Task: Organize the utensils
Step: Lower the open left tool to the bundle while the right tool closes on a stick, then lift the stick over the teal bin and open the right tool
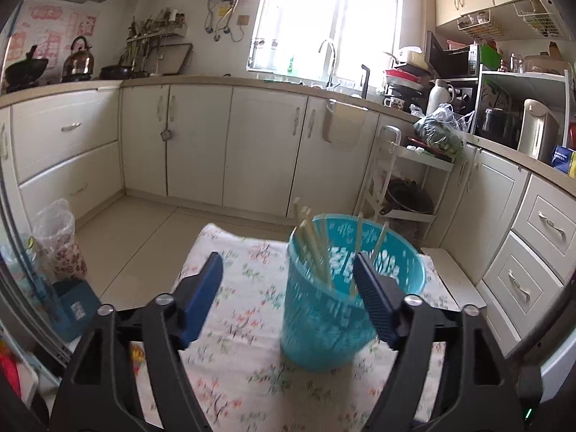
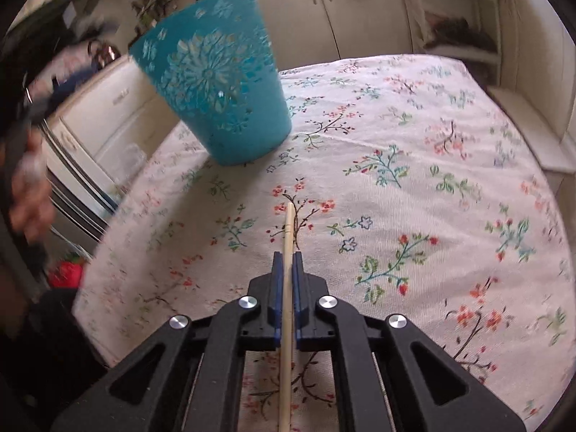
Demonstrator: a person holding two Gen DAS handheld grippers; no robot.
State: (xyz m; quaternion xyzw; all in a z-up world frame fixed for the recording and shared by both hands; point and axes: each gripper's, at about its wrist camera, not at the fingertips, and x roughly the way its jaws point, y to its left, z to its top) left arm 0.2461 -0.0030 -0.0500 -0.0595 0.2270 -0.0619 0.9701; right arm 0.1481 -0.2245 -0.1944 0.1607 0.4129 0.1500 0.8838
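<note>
Clamping one chopstick [image 2: 288,252] lengthwise for dropping in, the right tongs [image 2: 287,257] hover over the surface [image 2: 432,144]; the teal basket [image 2: 216,82] stands at eleven o'clock. Left tongs [image 1: 288,270] gape apart, empty.

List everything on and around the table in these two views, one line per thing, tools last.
Basket: one, teal plastic with cut-out flower pattern, standing on the table, between the open left fingers in the left wrist view.
Chopsticks in basket: several, exact count blurred, pale wood, leaning inside it.
Held chopstick: one, pale wood, clamped lengthwise, tip pointing forward over the cloth.
Tablecloth: one, white with floral print, covering the table.
Kettle: one, metallic, on the stove at far left.
Tap: one, chrome, under the window.
Left tool: one, black with blue pads, open, holding nothing.
Right tool: one, black with blue pads, shut on the chopstick.
</note>
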